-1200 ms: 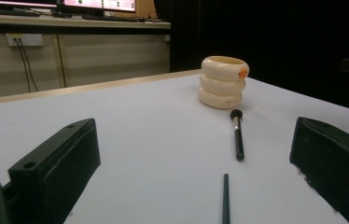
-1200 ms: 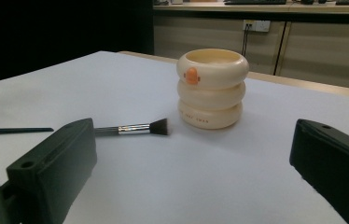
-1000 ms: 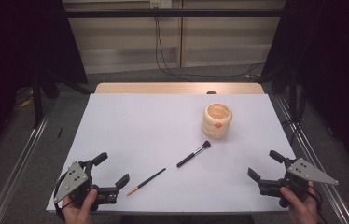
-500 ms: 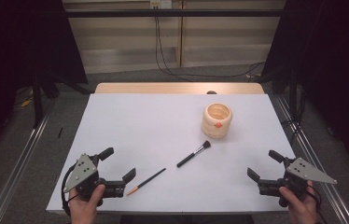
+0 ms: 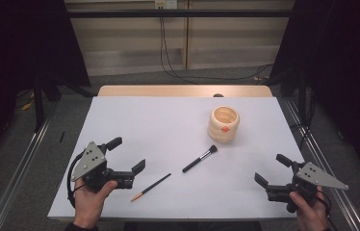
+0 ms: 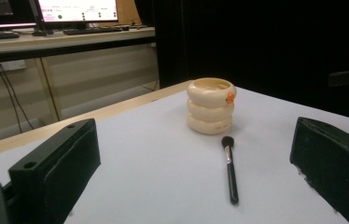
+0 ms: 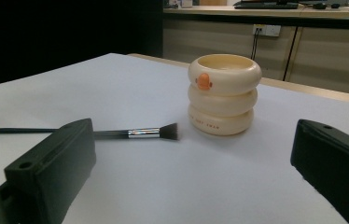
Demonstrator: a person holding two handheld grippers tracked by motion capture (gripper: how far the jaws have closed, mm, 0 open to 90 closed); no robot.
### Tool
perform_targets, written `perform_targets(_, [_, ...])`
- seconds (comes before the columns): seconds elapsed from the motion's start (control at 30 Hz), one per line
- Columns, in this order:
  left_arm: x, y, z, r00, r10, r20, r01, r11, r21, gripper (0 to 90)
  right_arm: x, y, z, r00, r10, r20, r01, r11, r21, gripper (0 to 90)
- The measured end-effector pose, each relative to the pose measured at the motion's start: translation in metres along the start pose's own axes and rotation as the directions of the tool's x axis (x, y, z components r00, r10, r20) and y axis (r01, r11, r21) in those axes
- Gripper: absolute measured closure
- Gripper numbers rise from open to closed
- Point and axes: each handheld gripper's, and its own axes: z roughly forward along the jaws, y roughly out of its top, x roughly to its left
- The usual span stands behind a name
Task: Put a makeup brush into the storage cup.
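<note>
A cream ridged cup (image 5: 225, 124) with an orange spot stands upright right of the table's middle. In front of it lies a black makeup brush (image 5: 200, 159), bristles toward the cup. A thin dark brush with an orange tip (image 5: 151, 186) lies nearer the front edge. My left gripper (image 5: 127, 155) is open just left of the thin brush, with nothing between its jaws. My right gripper (image 5: 271, 170) is open and holds nothing at the front right. The left gripper view shows the cup (image 6: 211, 106) and makeup brush (image 6: 229, 168) ahead. The right gripper view shows the cup (image 7: 224, 93), makeup brush (image 7: 135, 133) and thin brush (image 7: 4, 131).
The white table top (image 5: 159, 125) has a wooden strip (image 5: 183, 91) along its far edge. Metal rails (image 5: 24, 163) run along both sides on the floor, and cables (image 5: 168, 57) hang behind the table.
My left gripper has moved right and a little forward, closer to the thin brush. The right gripper and the objects have stayed put.
</note>
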Motion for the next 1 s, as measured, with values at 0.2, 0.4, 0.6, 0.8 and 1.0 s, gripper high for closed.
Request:
perform_targets(0.2, [-0.001,0.007,0.016,0.9999,-0.015,0.006,0.015,0.9999,0.003,0.9,0.000,0.000,0.000,1.0000,-0.001,0.010,0.001,1.000,-0.001,0.0])
perform_targets(0.4, [-0.002,0.012,0.024,0.9996,0.016,0.024,-0.017,0.9995,0.026,1.1,0.001,0.000,0.000,1.0000,-0.008,-0.001,0.008,1.000,-0.003,0.0])
perform_targets(0.6, [-0.004,0.018,0.030,0.9989,0.017,0.044,-0.018,0.9993,0.033,1.2,-0.001,0.000,-0.001,1.0000,-0.009,0.003,0.009,1.000,-0.002,0.0])
perform_targets(0.8, [-0.001,0.019,0.038,0.9973,-0.012,0.072,0.008,0.9982,0.060,1.7,0.000,-0.001,-0.001,1.0000,-0.009,0.002,0.009,1.000,-0.002,0.0])
perform_targets(1.0, [-0.002,0.022,0.043,0.9954,0.000,0.096,-0.010,0.9948,0.101,4.7,0.001,0.000,0.000,1.0000,-0.003,-0.007,0.003,1.000,-0.004,0.0])
